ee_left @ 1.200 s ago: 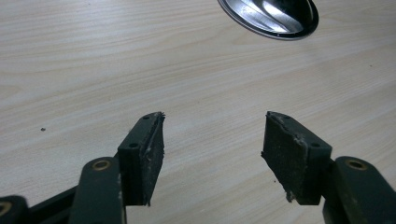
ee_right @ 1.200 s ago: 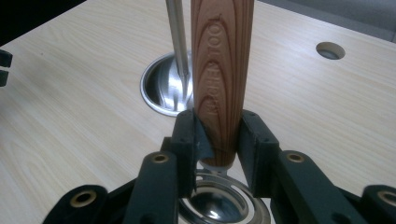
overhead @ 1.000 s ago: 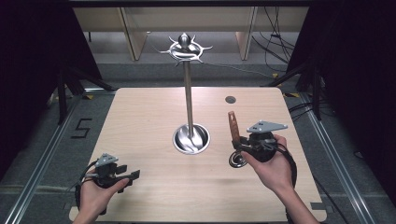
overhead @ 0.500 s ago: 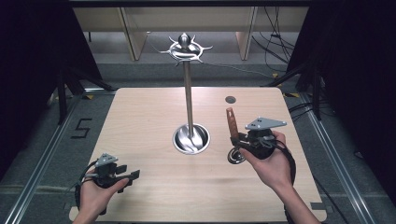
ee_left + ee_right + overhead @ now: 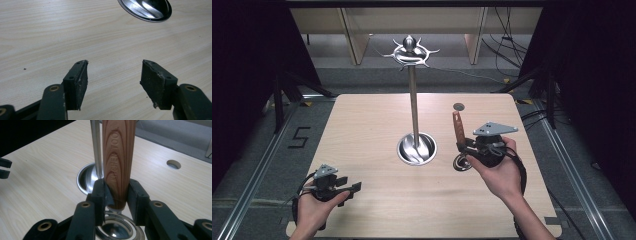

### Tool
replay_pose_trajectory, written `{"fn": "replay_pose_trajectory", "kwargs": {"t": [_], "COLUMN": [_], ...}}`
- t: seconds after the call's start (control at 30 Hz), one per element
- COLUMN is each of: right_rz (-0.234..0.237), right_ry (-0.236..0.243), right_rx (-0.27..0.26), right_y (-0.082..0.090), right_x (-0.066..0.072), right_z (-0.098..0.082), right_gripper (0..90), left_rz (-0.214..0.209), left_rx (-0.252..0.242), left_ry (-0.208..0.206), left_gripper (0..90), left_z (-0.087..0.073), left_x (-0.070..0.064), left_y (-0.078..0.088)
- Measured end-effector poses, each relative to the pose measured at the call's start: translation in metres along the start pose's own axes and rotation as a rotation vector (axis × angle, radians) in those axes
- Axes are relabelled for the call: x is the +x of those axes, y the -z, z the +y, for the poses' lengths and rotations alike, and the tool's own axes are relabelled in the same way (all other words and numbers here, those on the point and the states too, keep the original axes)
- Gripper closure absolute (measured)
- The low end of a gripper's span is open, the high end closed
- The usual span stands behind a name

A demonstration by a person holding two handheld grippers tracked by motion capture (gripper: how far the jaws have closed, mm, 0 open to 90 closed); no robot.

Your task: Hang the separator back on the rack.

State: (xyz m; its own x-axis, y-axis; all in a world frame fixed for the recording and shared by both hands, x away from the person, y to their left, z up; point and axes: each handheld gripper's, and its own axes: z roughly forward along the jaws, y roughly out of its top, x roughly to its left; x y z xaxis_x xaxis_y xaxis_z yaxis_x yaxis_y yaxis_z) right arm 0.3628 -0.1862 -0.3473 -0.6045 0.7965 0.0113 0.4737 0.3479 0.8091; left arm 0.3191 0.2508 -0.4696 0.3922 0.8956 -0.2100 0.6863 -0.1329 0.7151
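Right gripper (image 5: 464, 146) has its fingers (image 5: 101, 195) clamped around a wooden-handled kitchen tool (image 5: 457, 131), handle standing nearly upright, metal end down by the worktop (image 5: 362, 125), just right of the shiny round base (image 5: 416, 149) of the tall metal stand (image 5: 413, 100). Left gripper (image 5: 354, 188) sits near the front-left edge, fingers (image 5: 76, 85) spread wide with nothing between them. Plenty of bare wood across the left half, and a small hole (image 5: 458, 106) farther back.

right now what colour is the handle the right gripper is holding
Reddish-brown with dark wood grain; the handle shows best in the right gripper view.
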Motion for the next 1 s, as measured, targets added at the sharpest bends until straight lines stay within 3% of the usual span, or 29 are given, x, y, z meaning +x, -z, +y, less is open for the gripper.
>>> {"fn": "replay_pose_trajectory", "kwargs": {"t": [0.07,0.1,0.13,0.23,0.3,0.4,0.5,0.53,0.57,0.7,0.77,0.87,0.9,1.0], "right_rz": [-0.002,-0.001,-0.003,-0.002,-0.006,-0.002,-0.014,-0.007,-0.005,-0.011,-0.013,-0.008,-0.006,-0.004], "right_ry": [0.022,-0.002,0.015,0.000,0.025,0.005,0.016,-0.006,0.019,0.035,0.015,0.014,0.035,0.014], "right_rx": [-0.011,-0.010,-0.017,-0.019,-0.030,-0.032,-0.058,-0.054,-0.048,-0.064,-0.074,-0.068,-0.072,-0.082], "right_y": [-0.001,0.000,-0.001,0.000,-0.001,0.000,-0.001,-0.001,0.000,0.000,0.000,0.000,-0.001,-0.001], "right_x": [-0.001,0.000,-0.001,0.000,-0.002,-0.001,-0.002,-0.001,-0.002,-0.004,-0.003,-0.003,-0.004,-0.002], "right_z": [0.002,0.003,0.003,0.005,0.006,0.008,0.009,0.009,0.011,0.013,0.015,0.016,0.017,0.019], "right_gripper": [70.3,70.3,70.3,70.3,70.3,70.3,70.3,70.3,70.2,70.3,70.2,70.3,70.3,70.3], "left_rz": [0.005,0.001,0.000,0.002,0.002,0.000,0.003,0.003,0.003,0.002,0.002,0.005,0.001,0.001], "left_rx": [0.000,0.001,0.000,0.000,-0.001,0.001,-0.001,0.000,0.000,-0.007,-0.005,-0.005,-0.004,-0.003], "left_ry": [0.009,0.009,0.007,0.004,0.005,0.008,0.005,0.005,0.005,0.010,0.015,0.013,0.015,0.013], "left_gripper": [37.7,37.6,37.6,37.6,37.6,37.6,37.6,37.6,37.6,37.6,37.6,37.6,37.6,37.6], "left_z": [0.000,0.000,0.000,0.000,0.000,0.000,0.000,0.000,0.000,0.000,0.000,0.000,0.000,0.000], "left_x": [0.000,0.000,0.001,0.001,0.001,0.001,0.001,0.001,0.001,0.001,0.002,0.002,0.002,0.002], "left_y": [0.000,0.000,0.000,0.000,0.000,0.000,0.000,0.000,0.000,0.001,0.001,0.001,0.000,0.001]}}
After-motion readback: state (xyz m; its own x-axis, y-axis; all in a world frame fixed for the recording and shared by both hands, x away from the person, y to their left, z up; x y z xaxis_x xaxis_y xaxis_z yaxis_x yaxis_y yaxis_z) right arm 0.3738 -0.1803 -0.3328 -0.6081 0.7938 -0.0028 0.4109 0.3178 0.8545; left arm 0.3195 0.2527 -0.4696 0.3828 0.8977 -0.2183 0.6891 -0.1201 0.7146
